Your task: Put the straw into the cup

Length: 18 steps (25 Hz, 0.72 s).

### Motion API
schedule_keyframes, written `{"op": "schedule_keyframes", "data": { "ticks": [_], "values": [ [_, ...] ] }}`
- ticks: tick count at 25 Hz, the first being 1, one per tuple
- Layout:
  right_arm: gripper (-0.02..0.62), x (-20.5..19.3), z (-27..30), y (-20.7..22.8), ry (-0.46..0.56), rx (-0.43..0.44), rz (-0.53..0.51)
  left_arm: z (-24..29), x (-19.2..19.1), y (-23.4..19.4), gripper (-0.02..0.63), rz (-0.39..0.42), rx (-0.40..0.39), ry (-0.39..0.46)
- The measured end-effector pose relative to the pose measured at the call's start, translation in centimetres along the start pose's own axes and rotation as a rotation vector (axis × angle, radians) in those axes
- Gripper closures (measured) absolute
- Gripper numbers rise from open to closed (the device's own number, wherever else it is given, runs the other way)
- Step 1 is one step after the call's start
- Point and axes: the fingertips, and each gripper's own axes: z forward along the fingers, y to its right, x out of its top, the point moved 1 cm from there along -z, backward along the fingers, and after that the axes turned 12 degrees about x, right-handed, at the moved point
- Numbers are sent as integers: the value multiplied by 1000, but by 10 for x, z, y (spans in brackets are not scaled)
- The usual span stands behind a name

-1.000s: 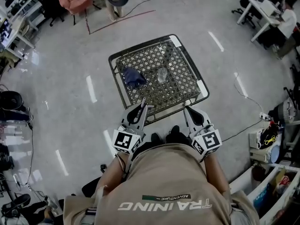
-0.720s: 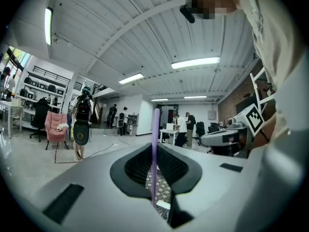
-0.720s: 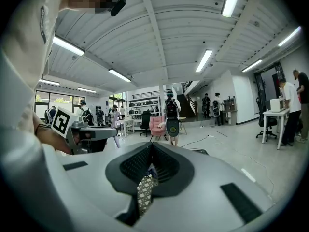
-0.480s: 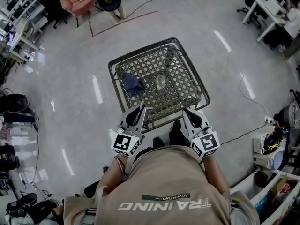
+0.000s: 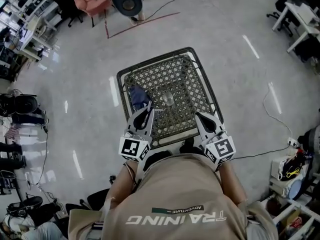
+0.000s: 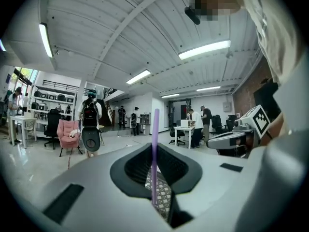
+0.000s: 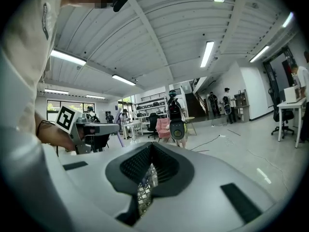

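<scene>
The pale, glossy floor (image 5: pixel 65 134) fills most of the head view. On it stands a square counter (image 5: pixel 186 81) with a metal lattice top and a raised rim. The person (image 5: pixel 175 204) stands at its near edge in a tan shirt, with 2 hand-held grippers out in front, each carrying a cube with square markers.

The left hand-held gripper (image 5: pixel 149 115) reaches over the near left part of the lattice. Its jaws are drawn in to a narrow gap and pinch a purple straw (image 6: pixel 155 149), which stands upright between the pads and rises well above them. The right hand-held gripper (image 5: pixel 201 118) is level with it over the near right part of the counter. The left and right hand-held grippers are well apart. In the right gripper view its jaws are brought together at the tips, with only a thin slit behind them through which the lattice shows, and nothing is held.

A crumpled dark blue cloth (image 5: pixel 140 96) lies on the left side of the lattice, just beyond the left hand-held gripper's tips. A small clear cup (image 5: pixel 169 99) stands near the middle of the counter, to the right of the cloth and apart from both hand-held grippers. The straw is outside the cup, held nearer the person than the cup is.
</scene>
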Motion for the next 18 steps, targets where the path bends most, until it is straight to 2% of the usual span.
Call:
{"op": "schedule_keyframes", "data": {
  "ticks": [6,12,18],
  "values": [
    [578,-2,1,26,-22,64,12,29,4,6,565,-2,59,-6],
    [578,-7,4,37,-33,90,36,46,5,11,565,-2,63,-6],
    [578,-5,15,36,-56,97,24,67,-6,-1,565,4,56,-31]
  ]
}}
